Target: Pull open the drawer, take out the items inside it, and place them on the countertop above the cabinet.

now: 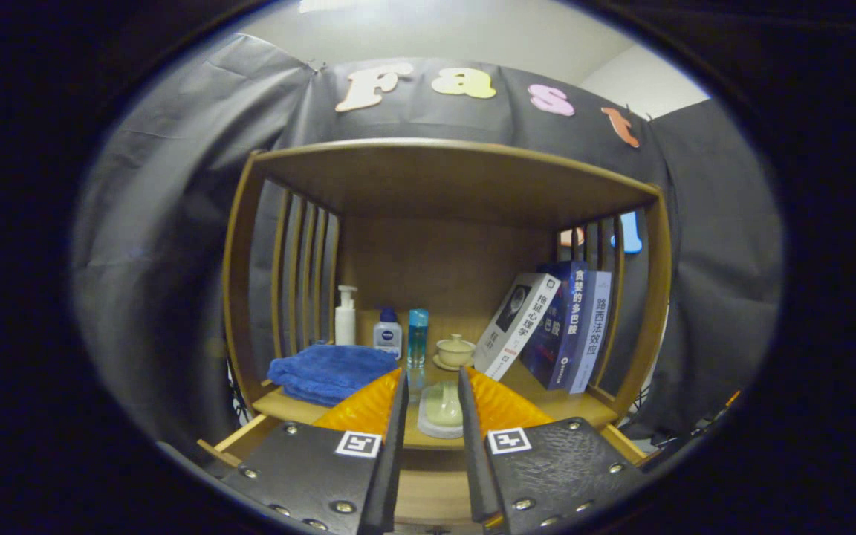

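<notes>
Drawer (428, 494) is standing pulled open below the jaws, its inside hidden behind them. Jaws (432, 383) are hanging parted, gripping nothing; a pale green item on a light pad (443, 412) is lying between them on the table (562, 405) above the cabinet. Beyond, a blue towel (328, 371) is resting at the left, with a pump bottle (345, 316), a small bottle (388, 333), a blue tube (417, 336) and a lidded cup (455, 351) standing behind. Books (554, 331) are leaning against the right slats.
</notes>
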Demonstrator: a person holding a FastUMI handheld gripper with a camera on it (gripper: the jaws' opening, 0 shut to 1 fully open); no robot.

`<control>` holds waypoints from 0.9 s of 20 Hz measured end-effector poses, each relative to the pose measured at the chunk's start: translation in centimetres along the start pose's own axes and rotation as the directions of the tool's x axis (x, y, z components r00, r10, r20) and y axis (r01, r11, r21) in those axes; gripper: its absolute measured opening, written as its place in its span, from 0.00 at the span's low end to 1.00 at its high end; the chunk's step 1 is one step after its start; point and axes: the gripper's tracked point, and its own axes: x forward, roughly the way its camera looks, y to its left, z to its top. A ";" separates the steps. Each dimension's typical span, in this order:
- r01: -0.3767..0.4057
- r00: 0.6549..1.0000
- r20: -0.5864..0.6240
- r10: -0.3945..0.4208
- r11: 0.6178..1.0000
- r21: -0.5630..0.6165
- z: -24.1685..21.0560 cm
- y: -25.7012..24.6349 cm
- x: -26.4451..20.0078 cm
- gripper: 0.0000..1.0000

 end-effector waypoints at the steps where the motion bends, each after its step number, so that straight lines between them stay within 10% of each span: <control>1: 0.001 1.000 0.014 -0.001 1.000 -0.005 0.0 0.2 -1.2 0.38; 18: 0.089 0.996 0.004 -0.090 0.992 0.087 -10.7 -2.0 -12.4 0.38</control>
